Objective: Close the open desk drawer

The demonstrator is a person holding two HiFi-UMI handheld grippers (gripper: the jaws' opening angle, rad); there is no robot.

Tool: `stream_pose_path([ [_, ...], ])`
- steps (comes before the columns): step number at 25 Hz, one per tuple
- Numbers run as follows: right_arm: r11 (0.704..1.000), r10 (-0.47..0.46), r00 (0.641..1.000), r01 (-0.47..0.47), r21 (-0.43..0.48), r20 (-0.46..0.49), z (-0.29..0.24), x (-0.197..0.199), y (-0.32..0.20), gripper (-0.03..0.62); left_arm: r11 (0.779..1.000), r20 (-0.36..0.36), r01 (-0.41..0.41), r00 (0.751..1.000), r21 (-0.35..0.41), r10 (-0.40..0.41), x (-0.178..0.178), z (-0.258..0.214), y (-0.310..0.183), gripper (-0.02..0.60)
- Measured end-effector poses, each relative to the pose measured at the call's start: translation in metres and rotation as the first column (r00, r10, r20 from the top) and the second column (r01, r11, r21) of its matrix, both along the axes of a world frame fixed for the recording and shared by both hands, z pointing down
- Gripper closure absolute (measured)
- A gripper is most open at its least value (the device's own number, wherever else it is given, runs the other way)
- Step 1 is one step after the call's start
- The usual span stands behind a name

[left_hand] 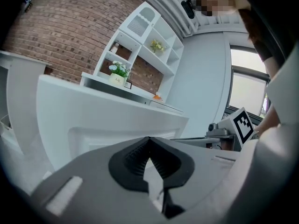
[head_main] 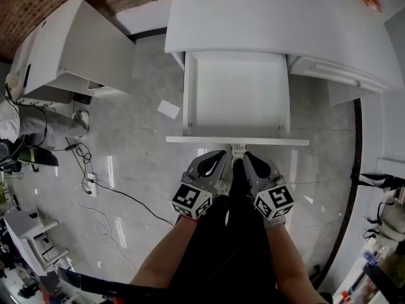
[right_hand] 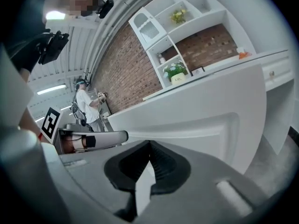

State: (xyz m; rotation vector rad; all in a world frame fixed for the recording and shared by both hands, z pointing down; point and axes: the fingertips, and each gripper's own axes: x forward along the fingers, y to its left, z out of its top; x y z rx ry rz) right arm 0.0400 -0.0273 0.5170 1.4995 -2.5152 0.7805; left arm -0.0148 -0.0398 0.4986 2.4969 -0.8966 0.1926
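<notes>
The white desk (head_main: 272,18) has its middle drawer (head_main: 190,140) pulled out toward me, and I can see nothing inside it. My left gripper (head_main: 223,154) and right gripper (head_main: 247,156) sit side by side just in front of the drawer's front panel, at its small centre handle (head_main: 237,147). Both are shut with nothing between the jaws. In the left gripper view the left gripper (left_hand: 149,141) faces the drawer front (left_hand: 107,125) up close. The right gripper (right_hand: 149,146) also looks at that recessed panel (right_hand: 201,125).
A white cabinet (head_main: 69,49) stands at the left, with cables (head_main: 95,189) and a paper scrap (head_main: 168,109) on the tiled floor. Another drawer (head_main: 342,75) at the right is slightly ajar. A shelf unit with a plant (left_hand: 119,71) rises behind the desk. A person (right_hand: 86,104) stands far back.
</notes>
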Motion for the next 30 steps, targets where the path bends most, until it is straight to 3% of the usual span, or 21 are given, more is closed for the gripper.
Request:
stream_pose_path([
  [9, 1.0, 0.021, 0.999, -0.021, -0.024, 0.032, 0.03, -0.001, -0.024, 0.594, 1.0, 0.018, 0.006, 1.0, -0.022, -0.006, 0.019, 0.043, -0.017, 0.58],
  [18, 0.998, 0.057, 0.995, -0.057, -0.011, 0.082, 0.028, -0.004, -0.03, 0.594, 1.0, -0.003, -0.023, 1.0, -0.021, 0.023, 0.029, 0.048, -0.018, 0.58],
  [30, 0.993, 0.121, 0.987, -0.12, -0.014, 0.103, 0.029, 0.0, -0.056, 0.594, 1.0, -0.02, -0.003, 1.0, -0.009, 0.003, 0.033, 0.048, -0.044, 0.58],
])
